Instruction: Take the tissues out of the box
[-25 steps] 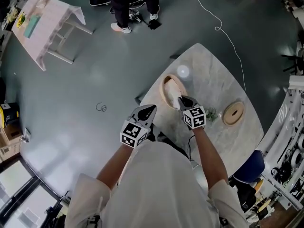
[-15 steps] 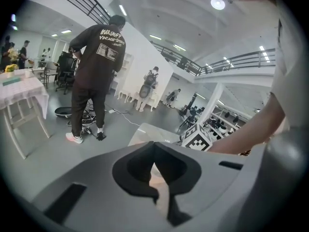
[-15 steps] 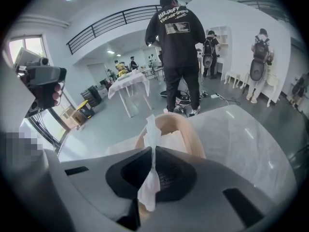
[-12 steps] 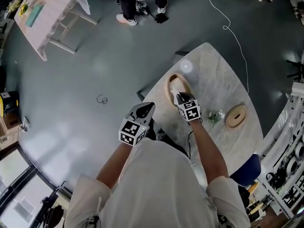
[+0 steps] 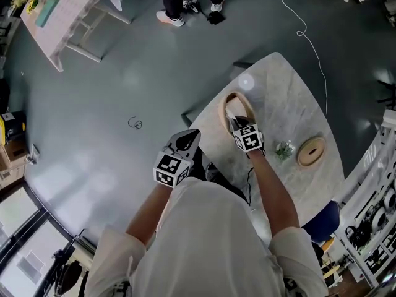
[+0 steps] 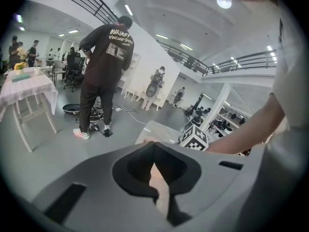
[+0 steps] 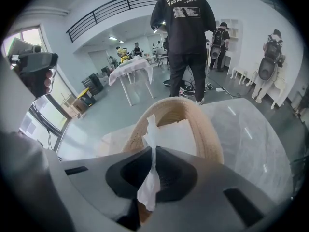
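An oval woven tissue box (image 5: 230, 99) lies on the marble table (image 5: 291, 98). My right gripper (image 5: 236, 124) hangs over the box's near end, shut on a white tissue (image 7: 150, 187). The tissue runs up between the jaws, and its tip pokes out above them. More white tissue (image 7: 178, 135) fills the box inside the tan rim (image 7: 208, 129). My left gripper (image 5: 189, 136) is held off the table's left edge, apart from the box. Its jaws are shut with nothing gripped.
A round woven lid (image 5: 311, 151) and a small glassy item (image 5: 284, 149) lie on the table to the right. A person in dark clothes (image 7: 186, 28) stands beyond the table. A white trestle table (image 5: 68, 11) stands far left, and a cable (image 5: 303, 33) trails across the floor.
My right gripper has moved forward from the box's near right side to over its near end. The left gripper has hardly moved.
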{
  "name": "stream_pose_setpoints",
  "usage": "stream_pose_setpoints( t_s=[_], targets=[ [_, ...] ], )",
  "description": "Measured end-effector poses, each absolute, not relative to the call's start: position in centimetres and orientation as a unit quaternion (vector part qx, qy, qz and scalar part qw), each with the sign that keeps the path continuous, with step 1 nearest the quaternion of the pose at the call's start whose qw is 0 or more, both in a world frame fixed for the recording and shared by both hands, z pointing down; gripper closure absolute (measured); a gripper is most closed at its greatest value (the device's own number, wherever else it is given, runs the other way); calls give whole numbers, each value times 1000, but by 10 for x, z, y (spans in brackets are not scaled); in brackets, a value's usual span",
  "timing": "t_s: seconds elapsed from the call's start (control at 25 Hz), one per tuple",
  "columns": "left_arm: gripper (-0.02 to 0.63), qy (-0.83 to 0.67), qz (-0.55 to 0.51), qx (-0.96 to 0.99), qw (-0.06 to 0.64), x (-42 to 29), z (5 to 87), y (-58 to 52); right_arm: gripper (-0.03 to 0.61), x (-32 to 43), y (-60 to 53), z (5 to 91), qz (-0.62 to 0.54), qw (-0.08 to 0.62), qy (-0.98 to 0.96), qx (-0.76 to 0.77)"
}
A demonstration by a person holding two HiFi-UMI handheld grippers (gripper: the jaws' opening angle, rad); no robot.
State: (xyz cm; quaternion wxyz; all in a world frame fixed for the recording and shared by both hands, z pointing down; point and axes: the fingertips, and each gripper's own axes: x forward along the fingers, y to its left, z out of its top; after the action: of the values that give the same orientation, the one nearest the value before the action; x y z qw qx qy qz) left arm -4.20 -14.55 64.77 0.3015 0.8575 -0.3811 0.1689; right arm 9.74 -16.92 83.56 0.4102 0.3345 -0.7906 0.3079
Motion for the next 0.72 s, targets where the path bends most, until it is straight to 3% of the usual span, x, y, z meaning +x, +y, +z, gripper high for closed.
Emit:
stream_pose_setpoints(
  t_s=[0.4,0.48,0.72],
  targets=[
    [606,-380,172,856,304,-46,651,-139,533,93,-170,844,313,422,-783,332],
    [606,-379,171,857,303,-47,650,-138,475,93,-171,840,314,417,-783,338],
    [606,-374,165,864,294,-44,646,-141,443,99,-178,824,304,403,-786,357]
  ],
)
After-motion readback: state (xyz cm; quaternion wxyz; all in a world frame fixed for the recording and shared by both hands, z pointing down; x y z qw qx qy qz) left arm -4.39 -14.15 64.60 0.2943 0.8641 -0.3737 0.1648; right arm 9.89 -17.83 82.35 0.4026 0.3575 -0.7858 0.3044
